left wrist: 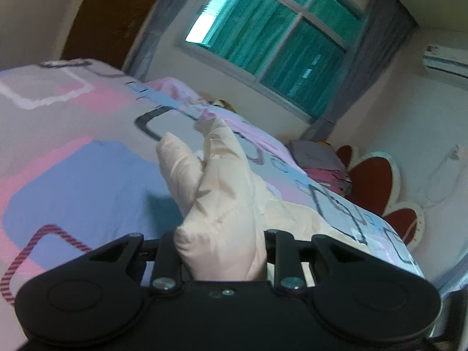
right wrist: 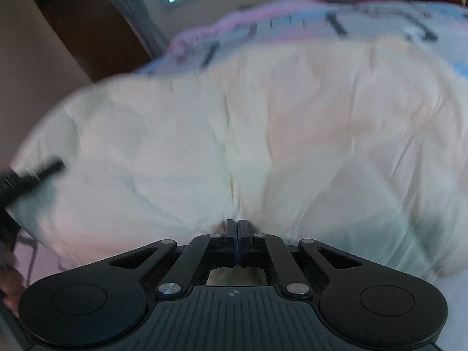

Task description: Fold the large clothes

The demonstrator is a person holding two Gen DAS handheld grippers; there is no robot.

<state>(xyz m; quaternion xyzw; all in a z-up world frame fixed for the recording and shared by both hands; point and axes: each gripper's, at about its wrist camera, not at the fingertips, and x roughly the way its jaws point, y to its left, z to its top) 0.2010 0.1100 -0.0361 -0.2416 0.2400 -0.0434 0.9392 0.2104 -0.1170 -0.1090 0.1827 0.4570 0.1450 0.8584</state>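
A: Item one?
B: Cream garment (right wrist: 248, 134), spread mid-frame over the patterned bed (left wrist: 73, 152).

A: Holders?
B: Left gripper (left wrist: 222, 251): fingers clenched on a bunched fold of it, lower centre. Right gripper (right wrist: 237, 228): fingers pressed together at the garment's near edge; any cloth pinched between them, cannot tell.

A: Surroundings?
B: Window (left wrist: 272, 38), upper centre.

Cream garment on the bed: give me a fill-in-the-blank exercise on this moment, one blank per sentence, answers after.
1. The left gripper holds a bunched fold of the cream ____.
2. The right gripper has its jaws ____ where the cream garment puckers.
3. The garment lies on a patterned ____.
4. Behind the window hangs a ____ curtain.

Answers: garment; shut; bedsheet; green
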